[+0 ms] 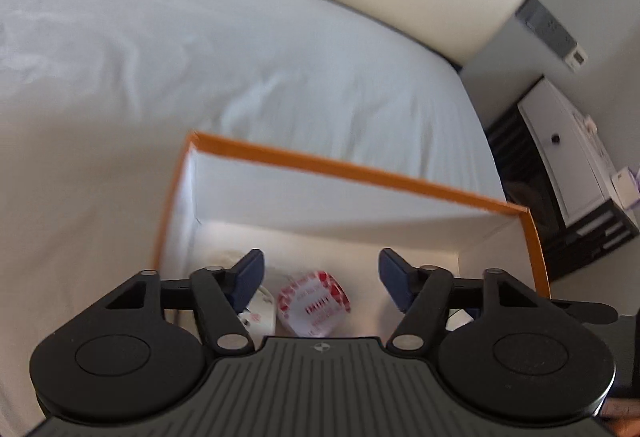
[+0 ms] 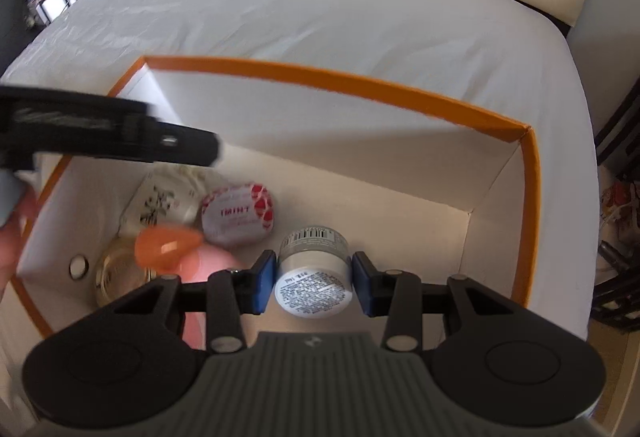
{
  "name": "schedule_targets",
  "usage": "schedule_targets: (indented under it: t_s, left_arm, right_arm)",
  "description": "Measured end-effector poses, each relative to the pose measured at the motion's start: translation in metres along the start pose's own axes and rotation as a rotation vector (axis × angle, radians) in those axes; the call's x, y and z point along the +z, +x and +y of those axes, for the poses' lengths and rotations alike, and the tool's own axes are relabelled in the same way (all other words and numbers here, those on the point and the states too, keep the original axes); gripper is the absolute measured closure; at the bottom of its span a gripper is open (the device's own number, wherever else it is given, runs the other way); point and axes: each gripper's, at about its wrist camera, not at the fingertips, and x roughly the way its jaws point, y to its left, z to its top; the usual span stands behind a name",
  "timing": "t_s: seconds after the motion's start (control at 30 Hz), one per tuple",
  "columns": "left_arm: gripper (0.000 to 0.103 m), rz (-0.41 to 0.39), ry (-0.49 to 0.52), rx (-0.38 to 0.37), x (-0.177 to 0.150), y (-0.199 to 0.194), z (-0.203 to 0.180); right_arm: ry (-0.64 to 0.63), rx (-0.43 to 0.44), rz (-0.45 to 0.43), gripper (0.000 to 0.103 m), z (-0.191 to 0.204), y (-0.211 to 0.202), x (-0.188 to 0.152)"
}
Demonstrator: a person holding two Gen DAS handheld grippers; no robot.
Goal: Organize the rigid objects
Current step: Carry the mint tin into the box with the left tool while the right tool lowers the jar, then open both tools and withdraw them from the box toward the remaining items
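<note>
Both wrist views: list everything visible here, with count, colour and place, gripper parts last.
Box: one, orange rim, white inside, on bed.
Small jar: one, white, labelled, between right gripper's pads, above box floor.
Round tin: one, red-and-white, box floor.
Floral packet: one, cream, beside the tin.
Orange-capped pink item: one, box's left side.
Gold disc: one, box's left corner.
Bed sheet: white.
Left gripper: open, over the box.
Right gripper: shut on the jar.

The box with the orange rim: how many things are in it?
6 at least: in the box, a white jar between the right fingers, red-printed tin, floral packet, orange piece, pink item, gold lid. More may be hidden.
</note>
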Motion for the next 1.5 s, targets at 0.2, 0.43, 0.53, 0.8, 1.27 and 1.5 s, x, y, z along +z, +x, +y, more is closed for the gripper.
schedule_targets:
  t_s: [0.2,0.43,0.53,0.8,1.27,1.5]
  left_arm:
    - [0.039,-0.044,-0.060,-0.004,0.004,-0.002,0.019]
    - [0.040,-0.045,-0.044,-0.010,0.003,0.002,0.017]
    - [0.040,-0.051,-0.034,-0.004,0.003,0.003,0.018]
    - [0.040,-0.055,-0.012,0.004,0.001,0.002,0.016]
    - [0.040,-0.043,0.028,0.027,0.000,0.005,0.008]
    - [0.040,-0.057,0.119,0.046,-0.008,-0.004,-0.009]
  right_arm:
    - [0.084,0.013,-0.040,0.062,0.006,0.015,0.027]
    - [0.120,-0.032,0.071,0.062,0.019,0.057,0.049]
    - [0.138,-0.031,0.106,0.062,0.018,0.072,0.054]
    - [0.141,-0.042,0.064,0.058,0.021,0.082,0.056]
    - [0.087,0.007,0.079,0.061,0.024,0.065,0.045]
    - [0.075,-0.005,-0.004,0.059,0.017,0.025,0.033]
